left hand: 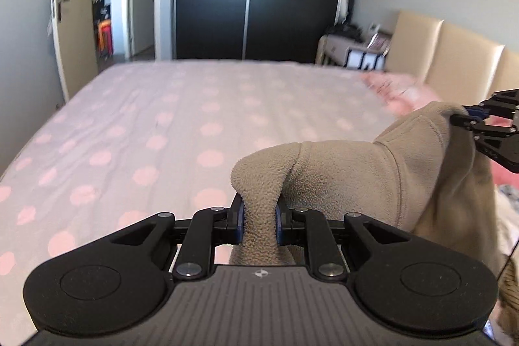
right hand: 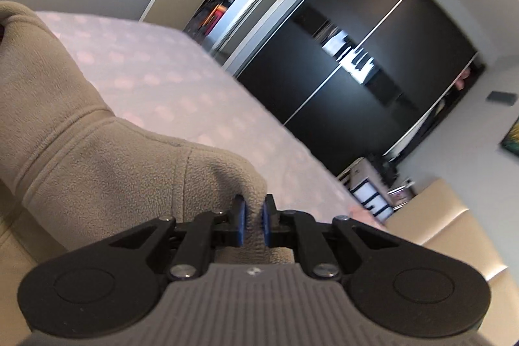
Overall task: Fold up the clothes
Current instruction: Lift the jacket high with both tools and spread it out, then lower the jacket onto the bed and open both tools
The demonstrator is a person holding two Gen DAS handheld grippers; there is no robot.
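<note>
Gripping one beige fleece garment (left hand: 350, 171) between them, left tool (left hand: 259, 224) and right tool (right hand: 254, 221) clamp its edge above the polka-dot bed (left hand: 162, 125)

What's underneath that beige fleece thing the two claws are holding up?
Under the beige fleece, pinched by the left claw and right claw, lies the bed's pink-dotted sheet. Whatever is directly below its hanging part is covered.

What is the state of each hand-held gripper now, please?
Left hand-held gripper: closed on a fold of the beige fleece garment.
Right hand-held gripper: closed on another part of the same garment.
</note>
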